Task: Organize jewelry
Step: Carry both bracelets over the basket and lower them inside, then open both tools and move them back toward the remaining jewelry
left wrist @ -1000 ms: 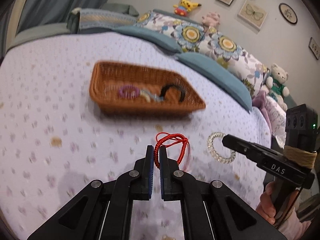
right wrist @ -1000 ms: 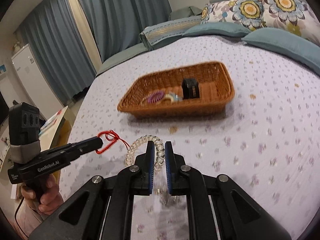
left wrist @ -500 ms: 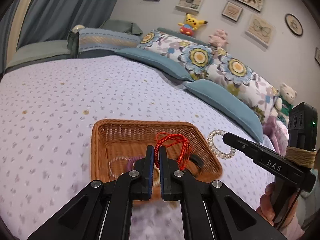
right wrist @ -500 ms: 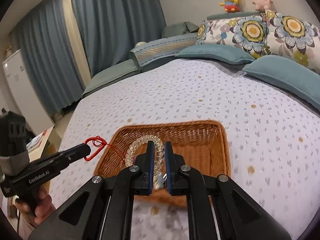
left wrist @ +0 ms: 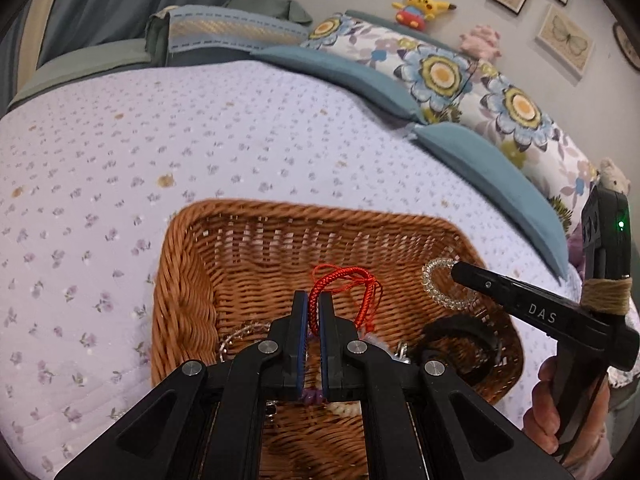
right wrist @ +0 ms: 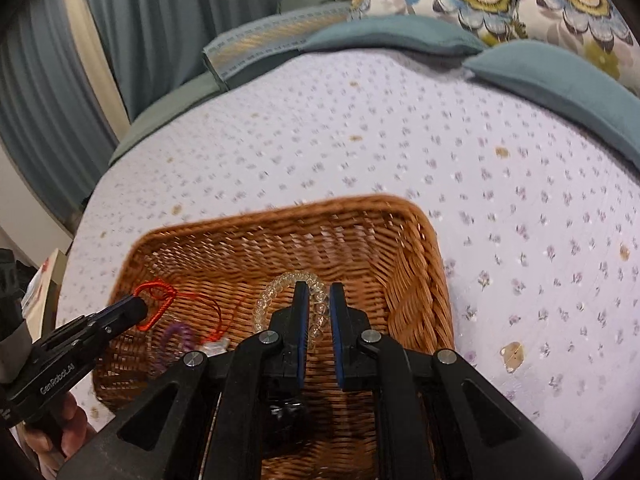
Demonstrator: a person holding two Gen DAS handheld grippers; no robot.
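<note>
A brown wicker basket lies on the bed. My left gripper is shut on a red cord bracelet and holds it over the basket; the red cord also shows in the right wrist view. My right gripper is over the basket with its jaws slightly apart, and a clear bead bracelet sits between them; it also shows in the left wrist view. A purple coil band, a black band and other pieces lie in the basket.
The bedspread is pale lilac with small flowers. Blue and floral pillows line the far side. Curtains hang at the left. A plush toy sits on the headboard.
Both grippers have moved forward and down over the basket with their bracelets. The right gripper's jaws have parted a little around the clear bracelet.
</note>
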